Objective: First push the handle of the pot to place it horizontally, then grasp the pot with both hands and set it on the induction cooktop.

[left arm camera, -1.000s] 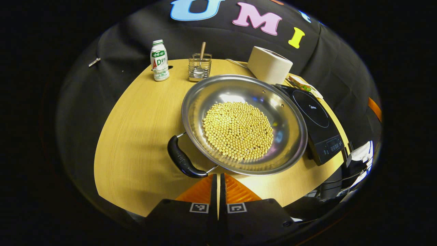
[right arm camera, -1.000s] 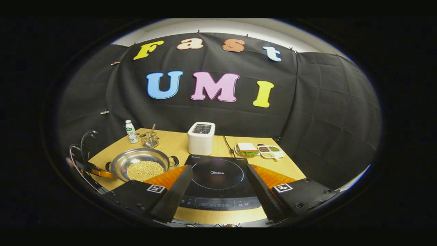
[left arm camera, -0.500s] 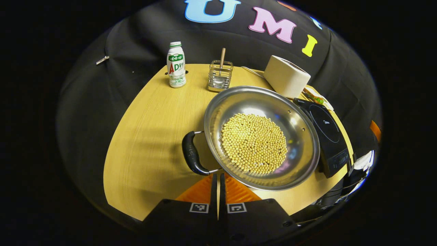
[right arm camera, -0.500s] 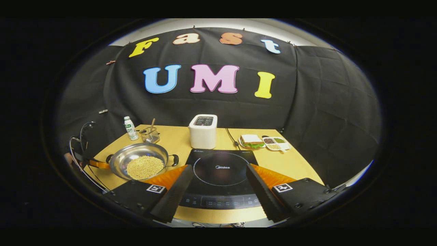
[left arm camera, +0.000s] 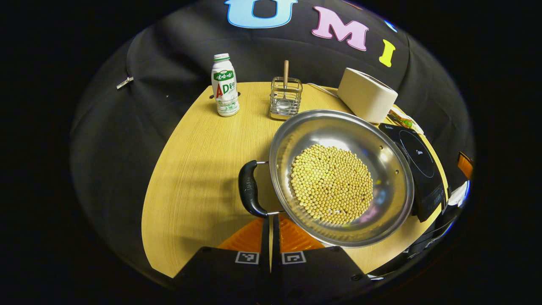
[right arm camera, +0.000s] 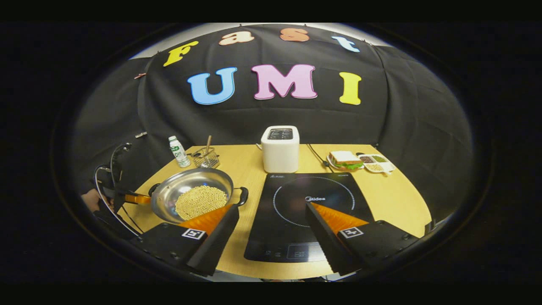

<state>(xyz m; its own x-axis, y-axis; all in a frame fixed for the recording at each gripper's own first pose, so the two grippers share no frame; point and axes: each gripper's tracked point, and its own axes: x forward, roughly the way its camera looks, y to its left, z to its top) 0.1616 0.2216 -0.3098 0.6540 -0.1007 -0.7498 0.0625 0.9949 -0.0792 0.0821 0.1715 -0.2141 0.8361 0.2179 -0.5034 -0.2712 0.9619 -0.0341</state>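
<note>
A steel pot [left arm camera: 322,131] holding yellow beans [left arm camera: 332,184] sits on the wooden table, just left of the black induction cooktop [left arm camera: 417,163]. Its black side handle [left arm camera: 250,195] faces my left gripper [left arm camera: 270,218], which is shut, tips right at the handle's near end; I cannot tell if they touch. In the right gripper view the pot [right arm camera: 182,190] shows a black handle on each side, with the left gripper [right arm camera: 135,198] at its left handle. My right gripper [right arm camera: 271,206] is open over the near edge of the cooktop [right arm camera: 296,190], its left finger close to the pot's right handle [right arm camera: 243,195].
At the back of the table [left arm camera: 199,161] stand a white bottle [left arm camera: 225,84], a wire holder [left arm camera: 286,99] with a wooden stick, and a white toaster [left arm camera: 368,99]. A sandwich plate [right arm camera: 345,160] and a small sectioned dish [right arm camera: 374,160] lie back right.
The pot has turned: its near handle swung from pointing diagonally to standing side-on beside my left gripper. The right gripper shifted left toward the pot, staying open.
</note>
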